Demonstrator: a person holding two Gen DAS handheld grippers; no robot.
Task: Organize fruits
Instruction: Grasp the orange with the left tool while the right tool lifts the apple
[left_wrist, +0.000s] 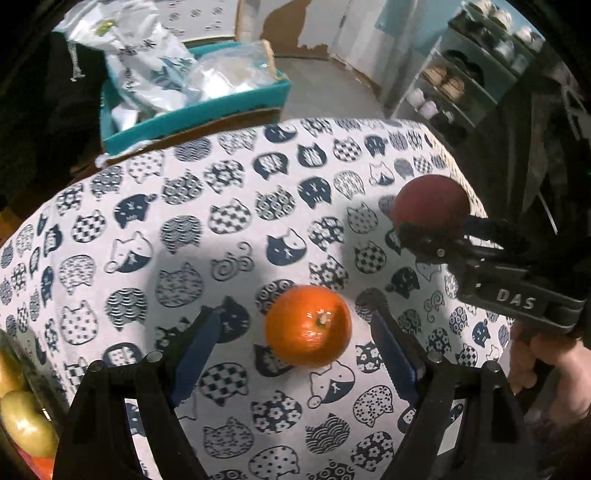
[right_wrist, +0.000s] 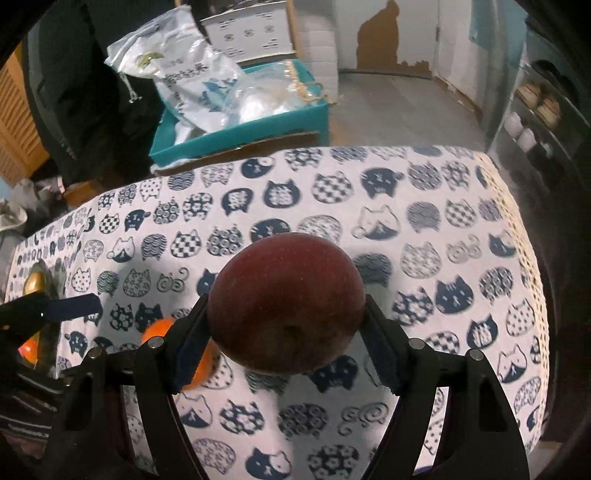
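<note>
- Carrying a red apple (right_wrist: 286, 302) in the right tongs (right_wrist: 286, 332): pads pinch it on both flanks and it sits clear of the desk (right_wrist: 461, 206).
- Left tongs (left_wrist: 295, 343) are spread, straddling the orange (left_wrist: 308, 325); pads are not touching it. The orange rests on the cat-print cloth, nearer the right pad.
- Yellow-green fruit (left_wrist: 22, 421) shows at the left edge of the left wrist view, apparently piled in a container; its rim is hard to make out. Likely the drop-off.
- For the orange: centre it between the pads before closing, come down so the pads meet its widest part, then close slowly. It's round and could roll off on the cloth.
- For the apple: keep the grip steady and route it clear of the left tongs; the two tools work close together here.
- Teal box (left_wrist: 195, 110) with bags sits beyond the desk, out of the way.
</note>
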